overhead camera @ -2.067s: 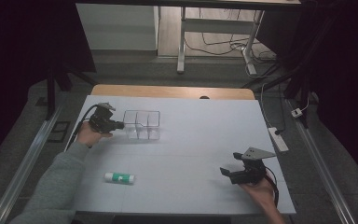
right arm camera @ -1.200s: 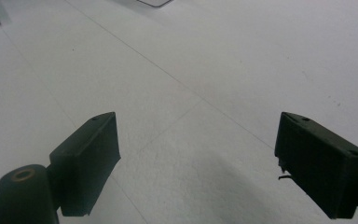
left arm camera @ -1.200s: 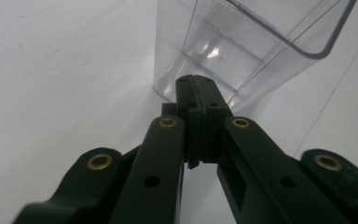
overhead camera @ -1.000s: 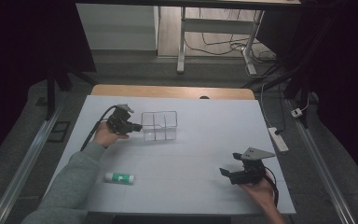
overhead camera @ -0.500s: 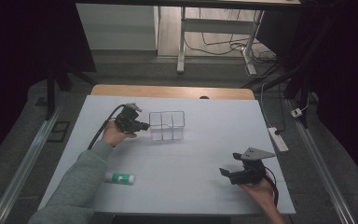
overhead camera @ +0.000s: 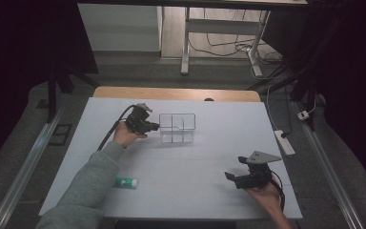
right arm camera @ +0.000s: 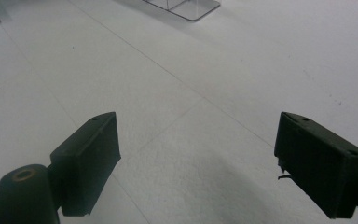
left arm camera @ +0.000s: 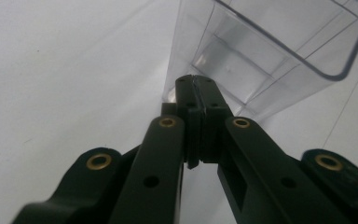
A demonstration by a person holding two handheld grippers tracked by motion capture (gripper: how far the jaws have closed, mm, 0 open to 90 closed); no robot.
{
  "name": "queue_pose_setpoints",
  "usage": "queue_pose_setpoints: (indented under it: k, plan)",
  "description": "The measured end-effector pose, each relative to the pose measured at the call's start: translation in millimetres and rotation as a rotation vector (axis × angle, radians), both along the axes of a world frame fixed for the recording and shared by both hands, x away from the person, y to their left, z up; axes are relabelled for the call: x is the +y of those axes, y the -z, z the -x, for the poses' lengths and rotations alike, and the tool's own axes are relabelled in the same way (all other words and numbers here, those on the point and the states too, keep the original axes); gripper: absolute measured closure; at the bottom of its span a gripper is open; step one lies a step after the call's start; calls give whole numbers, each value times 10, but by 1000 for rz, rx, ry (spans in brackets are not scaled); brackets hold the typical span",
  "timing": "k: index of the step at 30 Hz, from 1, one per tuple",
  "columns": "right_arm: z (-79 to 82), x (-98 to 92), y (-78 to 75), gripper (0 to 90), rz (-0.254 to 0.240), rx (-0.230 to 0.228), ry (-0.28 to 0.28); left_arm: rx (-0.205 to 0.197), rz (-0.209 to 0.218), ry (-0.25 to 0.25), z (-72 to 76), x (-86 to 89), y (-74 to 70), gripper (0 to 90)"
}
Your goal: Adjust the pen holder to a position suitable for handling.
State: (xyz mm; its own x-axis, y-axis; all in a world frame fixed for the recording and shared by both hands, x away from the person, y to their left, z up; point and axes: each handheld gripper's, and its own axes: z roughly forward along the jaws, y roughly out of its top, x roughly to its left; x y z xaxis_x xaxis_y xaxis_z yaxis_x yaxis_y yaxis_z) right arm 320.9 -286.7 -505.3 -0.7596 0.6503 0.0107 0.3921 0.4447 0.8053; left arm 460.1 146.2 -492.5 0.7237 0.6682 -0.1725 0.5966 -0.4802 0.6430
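The box [overhead camera: 177,128] sits on the table [overhead camera: 209,157], with the little tube [overhead camera: 125,182] nearer, to its left.

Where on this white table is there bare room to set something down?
Widest bare patch: the table middle, between the clear divided box, the green-capped tube and the right hand-held gripper. The far right is bare too. Crowded where the left hand-held gripper meets the box.

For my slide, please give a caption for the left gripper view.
Closed tongs of the left gripper clamp the wall of a clear plastic divided box on a white table.
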Motion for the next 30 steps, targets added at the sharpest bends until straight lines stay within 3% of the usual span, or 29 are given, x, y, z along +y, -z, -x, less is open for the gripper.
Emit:
queue_pose_setpoints:
  k: [10, 16, 21, 22, 23, 24, 30]
  plan:
    - [2, -9, -2, 135, -5, 1, -1, -12, 14, -8, -27, -45, 17, 878]
    - [-6, -12, 4, 135, -9, 3, 8, -67, -11, 26, 119, 74, -104, 873]
    - [10, -15, -6, 135, -7, -1, 11, -101, -12, 61, 302, 232, -249, 740]
    - [12, -24, -10, 135, -8, -1, 11, -112, -12, 63, 345, 258, -283, 661]
    - [12, -24, -10, 135, -8, -1, 11, -122, -10, 69, 387, 285, -314, 661]
    - [8, -25, -3, 135, -18, -2, 13, -129, -8, 73, 427, 309, -338, 589]
    - [17, -22, -4, 136, -16, -2, 16, -129, -40, 102, 646, 417, -359, 478]
